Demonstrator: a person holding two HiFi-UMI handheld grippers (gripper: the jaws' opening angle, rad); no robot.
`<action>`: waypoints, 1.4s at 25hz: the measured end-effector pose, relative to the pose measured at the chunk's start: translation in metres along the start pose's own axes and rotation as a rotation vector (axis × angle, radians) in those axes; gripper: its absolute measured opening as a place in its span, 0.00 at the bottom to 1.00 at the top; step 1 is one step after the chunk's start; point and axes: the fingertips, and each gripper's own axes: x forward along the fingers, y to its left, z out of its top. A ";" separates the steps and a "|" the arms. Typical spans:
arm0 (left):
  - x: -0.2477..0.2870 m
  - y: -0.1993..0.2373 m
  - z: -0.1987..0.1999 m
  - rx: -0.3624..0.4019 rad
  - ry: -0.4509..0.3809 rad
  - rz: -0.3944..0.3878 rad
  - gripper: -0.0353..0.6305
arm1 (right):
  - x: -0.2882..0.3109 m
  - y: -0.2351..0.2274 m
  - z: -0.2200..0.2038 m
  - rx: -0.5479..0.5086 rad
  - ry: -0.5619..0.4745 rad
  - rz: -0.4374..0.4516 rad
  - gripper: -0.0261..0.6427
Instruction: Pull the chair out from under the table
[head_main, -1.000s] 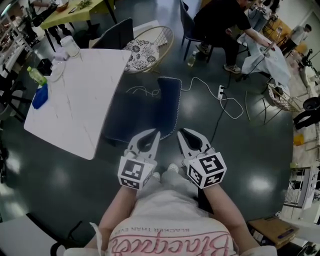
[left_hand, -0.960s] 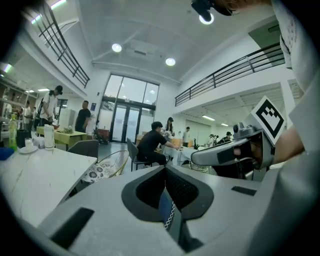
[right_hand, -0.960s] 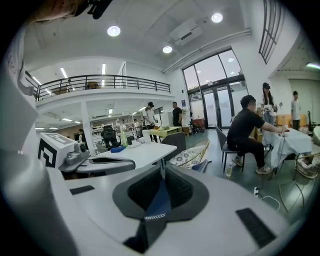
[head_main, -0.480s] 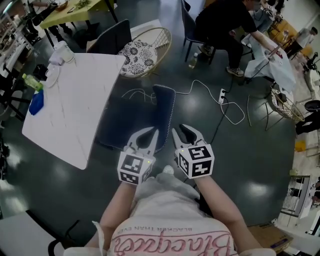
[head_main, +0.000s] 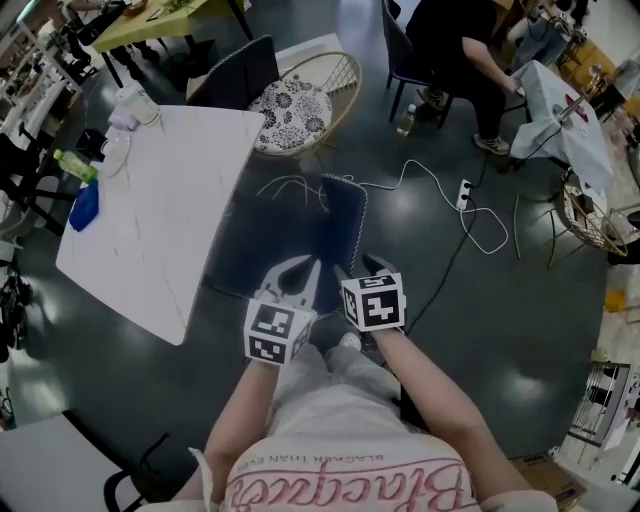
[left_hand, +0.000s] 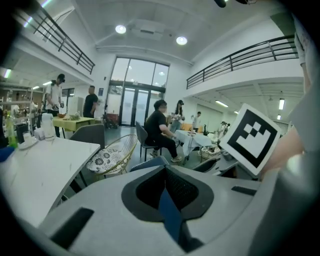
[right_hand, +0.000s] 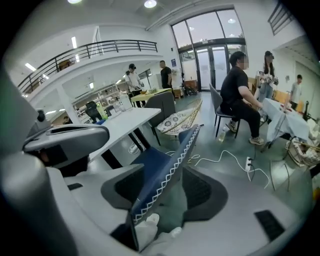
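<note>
Chair: here it is, a dark blue chair (head_main: 340, 225), padded, with a thin flat back trimmed in white zigzag stitching. The back stands upright beside the table's long edge, and the seat reaches in under the tabletop.
Table: a white table (head_main: 170, 200), a smooth marble-look slab with faint veins and rounded corners, on dark legs.
Right gripper: the right gripper (right_hand: 167, 167) is at the near end of the chair back. Its jaws have just been opening and now stand wide apart. The stitched edge runs up between the ribbed dark pads, with a gap on the right pad's side, so no squeeze.
Left gripper: the left gripper (head_main: 308, 268) is just beside it, grey jaws drawn together at the tips and gripping nothing. A blue sliver of the chair back shows through the hollow behind the tips.
Floor: a dark, glossy floor (head_main: 500, 330), with a white cable (head_main: 425, 175) looping to a power strip (head_main: 463, 190) past the chair.
Beyond the chair: a round wire basket chair (head_main: 335, 75) with a flower-print cushion (head_main: 290, 100), at the table's far corner.
Tabletop: a green bottle (head_main: 75, 165) and a blue cloth (head_main: 85, 205) at the left edge.
</note>
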 end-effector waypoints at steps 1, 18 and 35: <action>-0.001 0.004 -0.002 0.001 0.009 -0.008 0.06 | 0.008 0.000 0.000 0.016 0.012 -0.012 0.34; 0.029 0.062 -0.033 -0.148 0.095 -0.106 0.06 | 0.078 -0.024 -0.011 0.201 0.199 -0.143 0.24; 0.054 0.014 -0.034 -0.170 0.102 -0.068 0.06 | 0.042 -0.069 -0.033 0.239 0.191 -0.149 0.19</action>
